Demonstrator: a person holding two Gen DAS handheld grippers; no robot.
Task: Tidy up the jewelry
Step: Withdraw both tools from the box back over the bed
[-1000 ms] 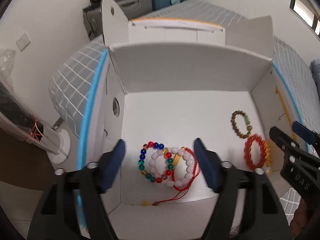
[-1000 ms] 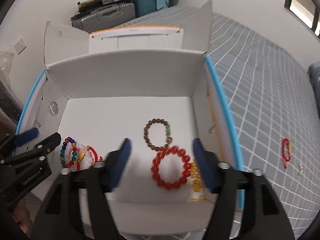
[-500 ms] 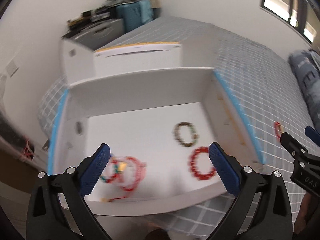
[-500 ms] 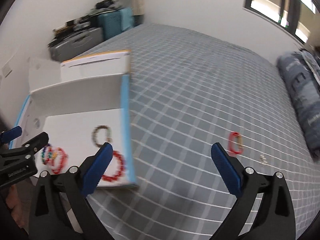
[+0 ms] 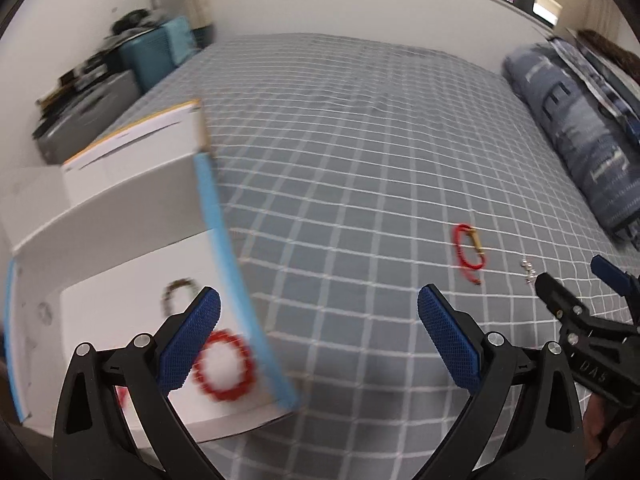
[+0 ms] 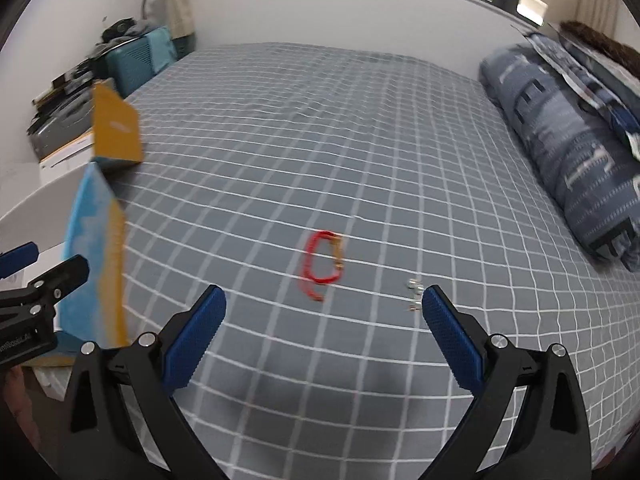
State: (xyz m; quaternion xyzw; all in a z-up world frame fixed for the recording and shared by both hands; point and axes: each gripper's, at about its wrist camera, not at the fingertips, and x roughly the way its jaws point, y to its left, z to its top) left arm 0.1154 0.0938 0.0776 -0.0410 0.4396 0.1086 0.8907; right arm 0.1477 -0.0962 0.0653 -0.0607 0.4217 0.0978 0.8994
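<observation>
A red cord bracelet with a gold piece [image 6: 323, 258] lies on the grey checked bedspread, ahead of my open, empty right gripper [image 6: 322, 326]. It also shows in the left wrist view [image 5: 469, 250]. Small silver pieces [image 6: 414, 289] lie just right of it, near my right fingertip. My left gripper [image 5: 318, 334] is open and empty, above the bed beside the white box [image 5: 132, 208]. A red bead bracelet [image 5: 224, 366] and a brown bead bracelet [image 5: 180, 292] lie inside the box. The right gripper [image 5: 576, 284] shows at the right edge of the left wrist view.
A rolled blue patterned quilt [image 6: 560, 132] lies along the bed's right side. The box's blue and yellow side wall [image 6: 96, 264] stands at the left. Suitcases and clutter [image 6: 120, 56] sit past the bed's far left corner.
Both grippers have swung right, away from the box and out over the bedspread. Both jaws have opened wider. The red cord bracelet now lies ahead of the right gripper.
</observation>
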